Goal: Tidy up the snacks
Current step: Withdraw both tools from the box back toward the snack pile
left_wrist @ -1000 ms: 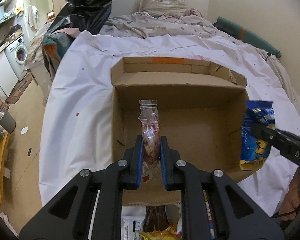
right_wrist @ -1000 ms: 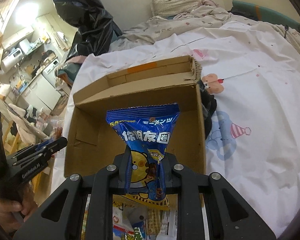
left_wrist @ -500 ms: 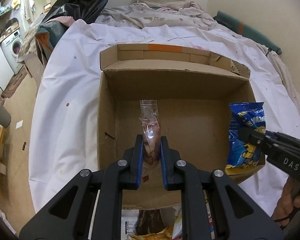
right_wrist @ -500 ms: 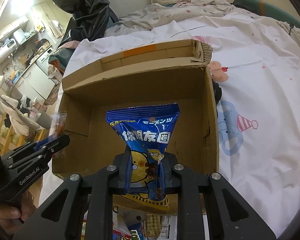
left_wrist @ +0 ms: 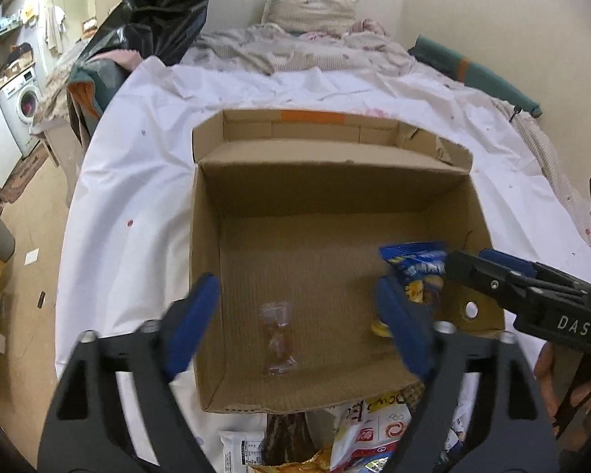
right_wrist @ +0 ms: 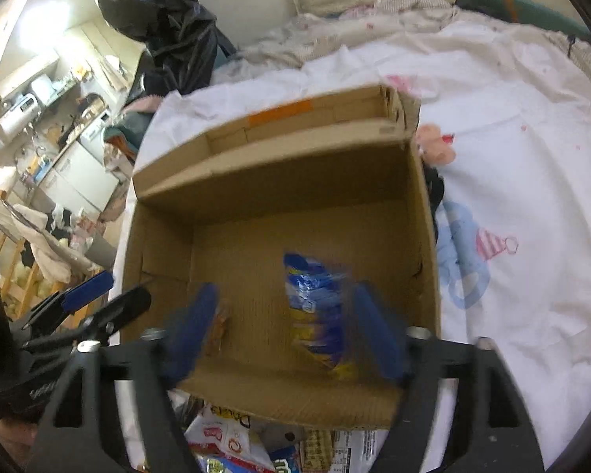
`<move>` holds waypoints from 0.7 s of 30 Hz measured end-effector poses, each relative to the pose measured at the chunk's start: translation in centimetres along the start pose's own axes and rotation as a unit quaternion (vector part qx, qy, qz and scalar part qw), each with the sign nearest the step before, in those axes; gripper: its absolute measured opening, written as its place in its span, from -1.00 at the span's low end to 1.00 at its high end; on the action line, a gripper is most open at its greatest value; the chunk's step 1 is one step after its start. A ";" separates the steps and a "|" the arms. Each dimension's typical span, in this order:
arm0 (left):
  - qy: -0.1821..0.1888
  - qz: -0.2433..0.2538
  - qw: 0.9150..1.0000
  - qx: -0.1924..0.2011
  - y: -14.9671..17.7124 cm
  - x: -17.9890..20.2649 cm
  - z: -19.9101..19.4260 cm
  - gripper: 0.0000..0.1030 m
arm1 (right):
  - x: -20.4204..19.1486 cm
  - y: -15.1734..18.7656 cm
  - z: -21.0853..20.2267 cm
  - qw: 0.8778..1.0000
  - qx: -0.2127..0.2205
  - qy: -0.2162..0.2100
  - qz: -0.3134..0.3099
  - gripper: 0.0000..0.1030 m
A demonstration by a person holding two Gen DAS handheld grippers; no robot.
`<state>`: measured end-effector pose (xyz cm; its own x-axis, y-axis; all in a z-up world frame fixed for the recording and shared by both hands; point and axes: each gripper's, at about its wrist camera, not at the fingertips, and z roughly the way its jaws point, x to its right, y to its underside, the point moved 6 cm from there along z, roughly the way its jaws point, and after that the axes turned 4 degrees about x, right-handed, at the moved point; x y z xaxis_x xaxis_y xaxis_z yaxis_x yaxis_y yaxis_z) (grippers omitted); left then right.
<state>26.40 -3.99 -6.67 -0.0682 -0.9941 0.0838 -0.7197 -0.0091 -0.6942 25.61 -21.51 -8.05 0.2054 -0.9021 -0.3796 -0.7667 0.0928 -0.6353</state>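
An open cardboard box (left_wrist: pixel 335 185) (right_wrist: pixel 425 236) sits on the white bed sheet. My left gripper (left_wrist: pixel 299 311) hovers over its near left part with jaws opening wide; a clear packet of brown snack (left_wrist: pixel 277 339) (right_wrist: pixel 218 325) lies loose on the box floor below them, touching neither pad. My right gripper (right_wrist: pixel 283 319) (left_wrist: pixel 488 272) hovers over the near right part, its jaws opening too. The blue and yellow snack bag (right_wrist: pixel 319 307) (left_wrist: pixel 417 276) is blurred between its pads, free of them.
Several snack packets (left_wrist: pixel 358 433) (right_wrist: pixel 232 441) lie heaped against the box's near wall. A black plastic bag (left_wrist: pixel 153 4) and rumpled bedding with a pillow (left_wrist: pixel 311 8) are beyond the box. The floor drops off left of the bed edge (left_wrist: pixel 71 236).
Both grippers were shut on their snacks and now stand wide. The clear packet has dropped to the box floor and the blue bag has slipped from the right pads.
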 end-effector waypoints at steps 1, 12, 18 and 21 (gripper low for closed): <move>0.002 -0.001 1.000 0.003 -0.1 0.0 -0.2 0.66 | -0.1 -0.1 -0.1 1.000 0.001 -0.001 0.000 0.55; 0.004 -0.014 1.000 0.017 -0.3 -1.0 -0.7 0.66 | -0.4 -0.2 -0.3 1.000 0.005 -0.008 -0.008 0.55; -0.005 -0.046 0.999 0.027 -0.3 -2.6 -2.1 0.67 | -1.0 0.0 -1.4 1.000 0.012 -0.012 -0.013 0.55; -0.019 -0.047 0.998 0.029 -0.2 -3.3 -3.0 0.79 | -1.1 0.4 -2.6 1.000 0.019 -0.016 -0.009 0.55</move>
<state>24.71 -0.39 -4.66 0.0250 -0.9920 0.1235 -0.6810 -0.1073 -0.7244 23.53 -21.52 -6.12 0.2383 -0.8903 -0.3880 -0.7388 0.0931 -0.6674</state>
